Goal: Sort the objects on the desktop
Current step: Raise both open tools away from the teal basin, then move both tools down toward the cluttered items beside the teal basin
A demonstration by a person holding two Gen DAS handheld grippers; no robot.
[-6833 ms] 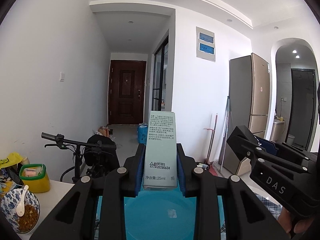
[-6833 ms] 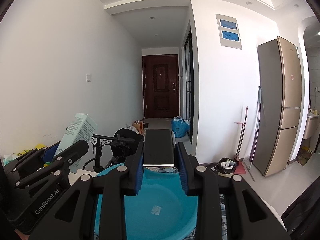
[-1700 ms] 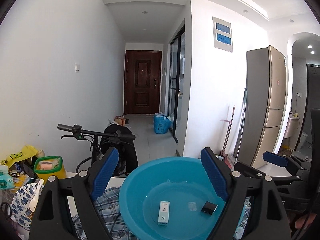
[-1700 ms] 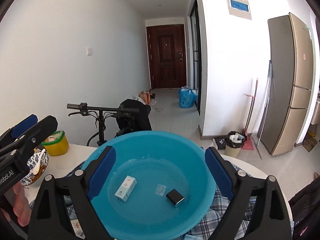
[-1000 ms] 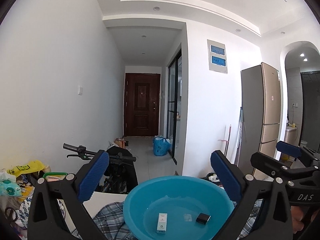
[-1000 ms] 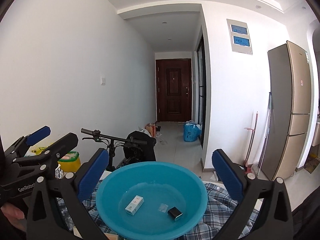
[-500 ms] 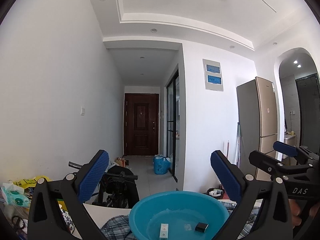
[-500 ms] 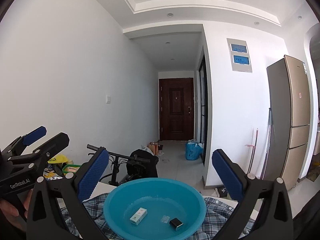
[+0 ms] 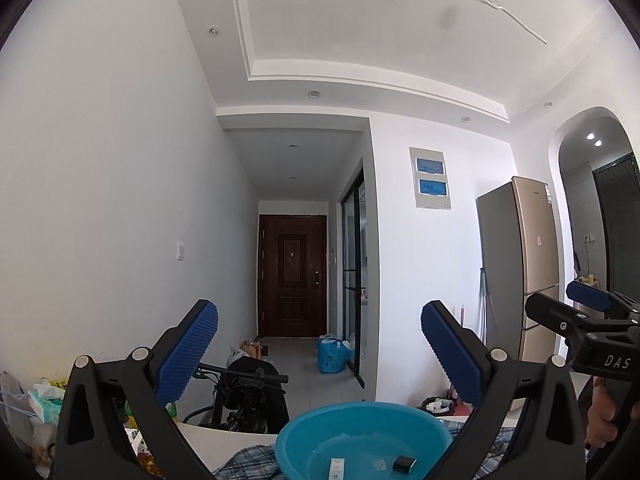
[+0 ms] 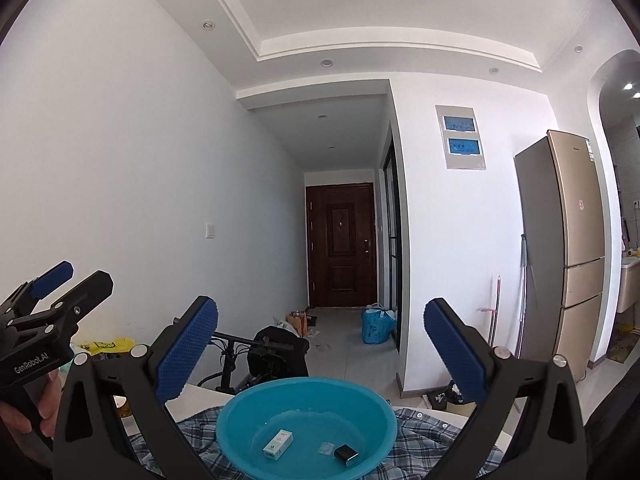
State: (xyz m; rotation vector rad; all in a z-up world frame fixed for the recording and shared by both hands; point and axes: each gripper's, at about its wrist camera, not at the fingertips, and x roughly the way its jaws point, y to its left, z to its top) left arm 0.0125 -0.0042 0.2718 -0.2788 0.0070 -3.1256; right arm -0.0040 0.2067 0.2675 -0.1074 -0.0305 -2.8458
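Below both my jaws, the blue basin [image 10: 308, 392] sits on a plaid cloth [image 10: 416, 440], its near rim cut off. Inside lie a white box [image 10: 278, 444] left and a black box [image 10: 346, 454] right, apart. Left gripper [image 9: 318, 354] and right gripper [image 10: 320, 354] gape wide, empty. A bicycle [image 10: 256, 354] stands beyond the counter [image 10: 196, 396].

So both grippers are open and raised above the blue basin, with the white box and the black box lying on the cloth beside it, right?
Not quite. The right wrist view shows the white box and black box lying inside the blue basin, not on the cloth. The rest holds.
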